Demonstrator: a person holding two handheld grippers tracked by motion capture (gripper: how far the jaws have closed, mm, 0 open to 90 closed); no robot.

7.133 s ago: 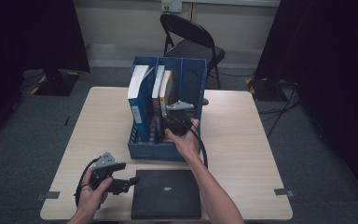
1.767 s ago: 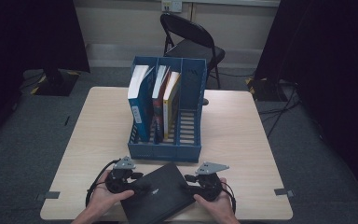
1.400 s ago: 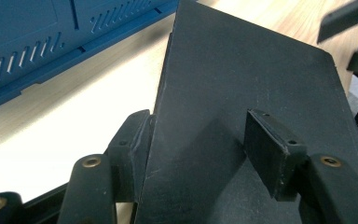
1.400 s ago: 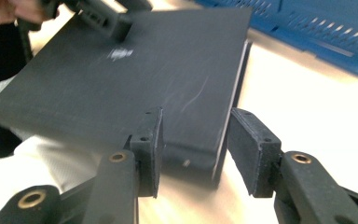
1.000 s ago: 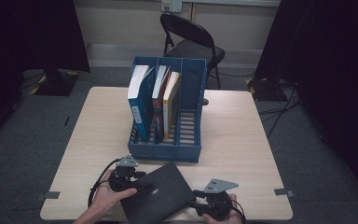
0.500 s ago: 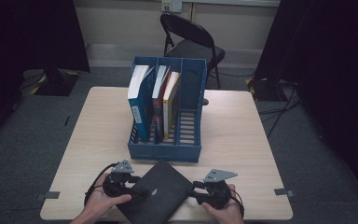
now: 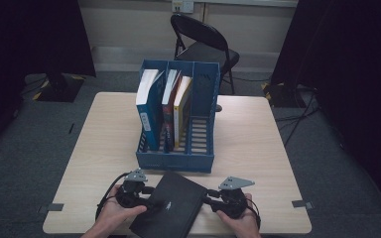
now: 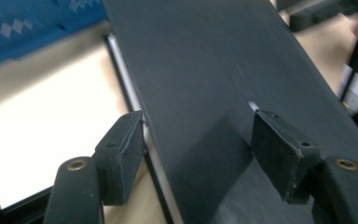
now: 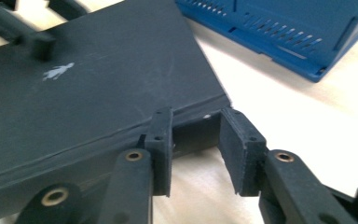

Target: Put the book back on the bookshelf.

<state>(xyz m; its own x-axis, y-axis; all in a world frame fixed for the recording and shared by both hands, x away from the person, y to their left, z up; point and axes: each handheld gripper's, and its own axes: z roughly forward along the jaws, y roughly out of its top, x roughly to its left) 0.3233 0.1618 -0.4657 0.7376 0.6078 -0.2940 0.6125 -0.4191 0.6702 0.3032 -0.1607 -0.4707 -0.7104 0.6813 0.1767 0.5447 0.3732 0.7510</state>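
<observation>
A black book (image 7: 171, 203) lies skewed near the table's front edge, its far corner by the rack. My left gripper (image 7: 151, 196) is at its left side. In the left gripper view its jaws (image 8: 198, 140) straddle the book (image 8: 205, 60): one pad at the white page edge, the other off the cover. They have just been opening. My right gripper (image 7: 209, 198) is at the book's right side. Its jaws (image 9: 196, 135) have just been closing around the spine corner of the book (image 9: 88, 84), with a gap left at the right pad.
A blue file rack (image 7: 176, 161) stands mid-table just beyond the book, with three upright books (image 7: 146, 104) in its left slots. Its right slot is free. A folding chair (image 7: 203, 44) stands behind the table. Bare tabletop (image 7: 258, 134) lies to the right.
The right gripper has come up from the front edge to the book's right side and narrowed its jaws. The left jaws have widened. The book has turned slightly.
</observation>
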